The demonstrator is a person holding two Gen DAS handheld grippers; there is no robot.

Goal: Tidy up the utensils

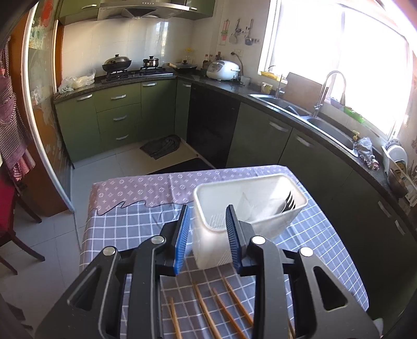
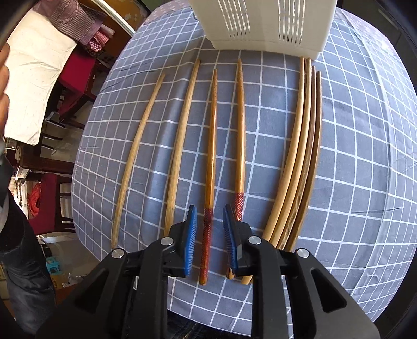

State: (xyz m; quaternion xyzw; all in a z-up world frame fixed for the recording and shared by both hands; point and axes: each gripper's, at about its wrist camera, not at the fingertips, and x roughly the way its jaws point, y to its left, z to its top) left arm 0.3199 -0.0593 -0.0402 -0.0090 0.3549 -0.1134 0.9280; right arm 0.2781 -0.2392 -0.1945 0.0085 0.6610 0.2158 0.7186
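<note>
We hold the right hand-held gripper (image 2: 207, 229) half open, gripping nothing, astride the red-ended chopstick (image 2: 209, 167) on the desk (image 2: 351, 156). Its long axis runs 12–6, w/ the caddy (image 2: 263, 23) at 12. Left hand-held gripper (image 1: 207, 229) is open too, empty, farther off.

White caddy (image 1: 250, 208), grey checked tablecloth (image 2: 351, 169), red-patterned chopstick (image 2: 207, 234)

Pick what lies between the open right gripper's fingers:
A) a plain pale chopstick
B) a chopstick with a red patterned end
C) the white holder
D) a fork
B: the chopstick framed by the right gripper has a red patterned end; the fork stands in the holder.
</note>
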